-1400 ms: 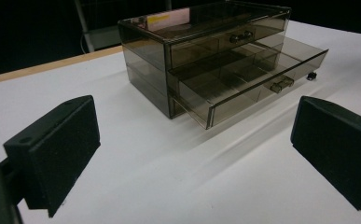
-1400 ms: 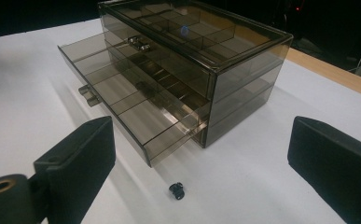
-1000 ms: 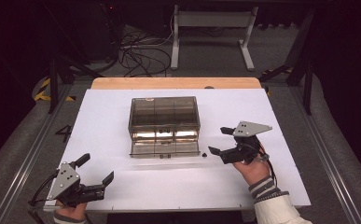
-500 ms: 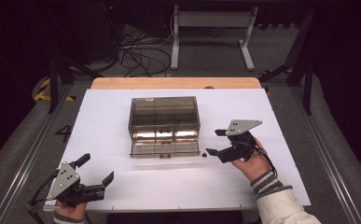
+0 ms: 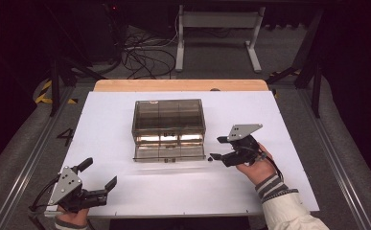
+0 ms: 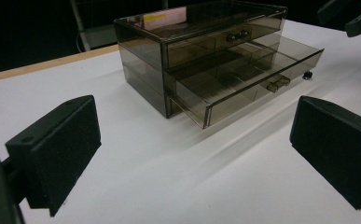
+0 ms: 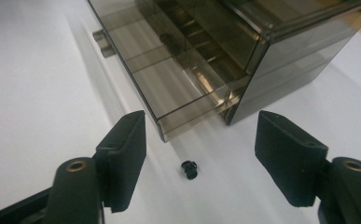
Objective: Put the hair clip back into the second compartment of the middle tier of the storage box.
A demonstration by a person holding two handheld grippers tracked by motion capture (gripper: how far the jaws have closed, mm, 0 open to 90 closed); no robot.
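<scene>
Right claw [image 7: 199, 158] hangs low over the tabletop [image 5: 288, 143], jaws apart and just closing in, nothing pressed yet. Between them, toward 12 o'clock in the right gripper view, lies a tiny black piece [image 7: 189, 169], just off the corner of the box's [image 5: 168, 115] open drawer [image 5: 169, 152]. It looks roundish, with no clear long axis. Left claw [image 5: 101, 184] waits open, well apart at 7 o'clock of the box.

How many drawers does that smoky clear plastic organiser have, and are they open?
2: the upper drawer is shut, the lower drawer is pulled out. Others could be hidden.
</scene>
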